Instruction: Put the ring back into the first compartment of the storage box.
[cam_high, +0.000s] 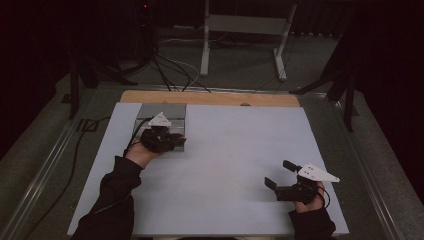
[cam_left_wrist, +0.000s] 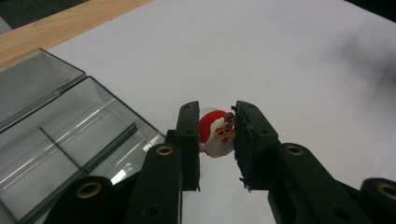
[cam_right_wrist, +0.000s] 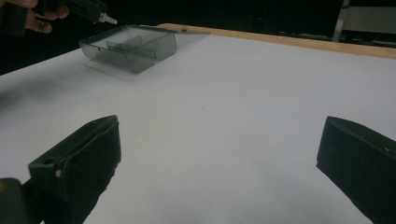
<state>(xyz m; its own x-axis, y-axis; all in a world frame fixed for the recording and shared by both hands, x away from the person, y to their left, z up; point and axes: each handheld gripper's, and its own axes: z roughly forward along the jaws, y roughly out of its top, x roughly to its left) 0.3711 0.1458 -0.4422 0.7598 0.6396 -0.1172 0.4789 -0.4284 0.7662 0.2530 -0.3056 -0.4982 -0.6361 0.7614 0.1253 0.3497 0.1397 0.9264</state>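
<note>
Left gripper view: left tool (cam_left_wrist: 215, 140) has its two black jaws closed narrow on a small round red-and-white Santa figurine of rubbery-looking material (cam_left_wrist: 215, 134). Grip sits on the figurine's flanks, face toward the camera, so the printed side stays readable and the piece hangs free between the jaw tips, apparently clear of the white worktop (cam_left_wrist: 289, 56) below.

Just left of the tool's jaws: clear smoky-grey plastic compartment box with dividers (cam_left_wrist: 70, 140), lid (cam_left_wrist: 32, 86) hinged open beyond it. Likely reason for the pose: tool held right at the box edge, so the figurine is either going in or just out. Can't tell which.

Figurine detail: red hat and body, white beard and trim, small face with red nose, a green-ish sprig at top right. Compact, rounded, probably slightly squashy; jaw pads bite without visible slipping.

High view: left tool (cam_high: 162, 139) is over the near edge of the box (cam_high: 162, 112), far-left part of the worktop (cam_high: 225, 150). Right tool (cam_high: 281, 174) is parked well apart, near-right, jaws spread wide, nothing between them.

Right gripper view confirms: wide-open jaws, bare worktop between, box (cam_right_wrist: 128, 46) far ahead-left. Reads as idle, staying out of the way.
</note>
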